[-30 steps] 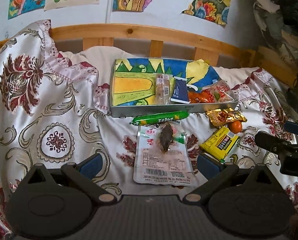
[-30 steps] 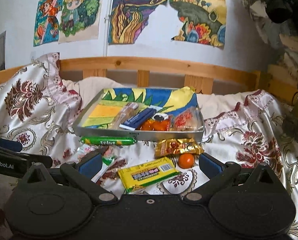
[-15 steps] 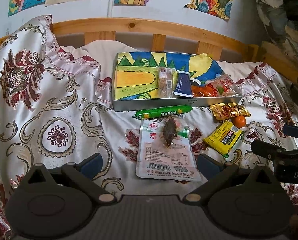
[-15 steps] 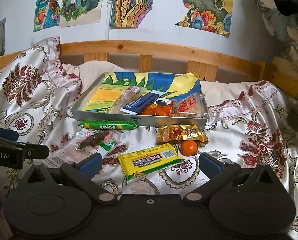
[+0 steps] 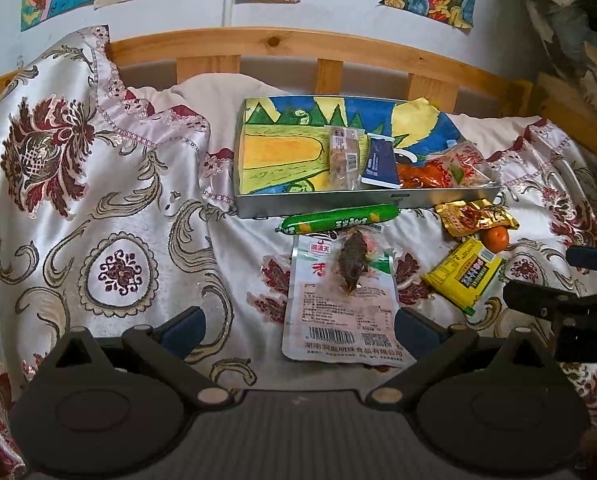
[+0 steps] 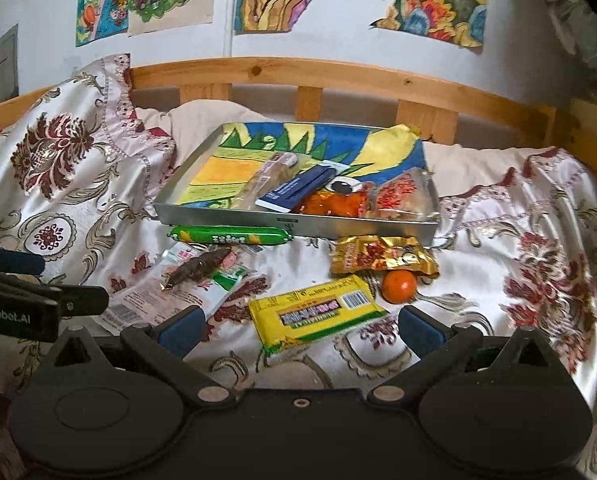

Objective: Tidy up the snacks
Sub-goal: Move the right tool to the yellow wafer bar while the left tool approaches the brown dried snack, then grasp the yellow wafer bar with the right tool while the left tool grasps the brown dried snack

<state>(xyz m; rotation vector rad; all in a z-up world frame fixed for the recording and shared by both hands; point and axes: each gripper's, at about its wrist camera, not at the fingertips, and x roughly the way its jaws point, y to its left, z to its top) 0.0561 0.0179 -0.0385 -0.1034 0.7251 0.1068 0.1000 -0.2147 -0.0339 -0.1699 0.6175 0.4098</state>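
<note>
Tray: a metal tray (image 6: pixel 362 230) lies on the bed, near the wooden headboard (image 6: pixel 338 76); a coloured drawing lines its bottom, and several snack packets sit in its right half.
Left half of tray: only the drawing shows there, free room.
Before the tray: a green sausage stick (image 5: pixel 340 218) lies just beside the front wall, along it.
Left gripper: left gripper (image 5: pixel 300 326) is released, fingers wide apart; a clear packet with a dark dried snack (image 5: pixel 344 304) lies between them, and I cannot tell if they touch it.
Right gripper: right gripper (image 6: pixel 300 326) is also spread and holds nothing; a yellow bar (image 6: pixel 318 314) lies between its fingers.
Further right: a gold pouch (image 6: pixel 382 258) and a small orange (image 6: pixel 398 286), touching each other.
Bedcover: flowered satin bedcover (image 5: pixel 98 216), wrinkled; left and right parts are bare.
Edges: the headboard closes the far side.
</note>
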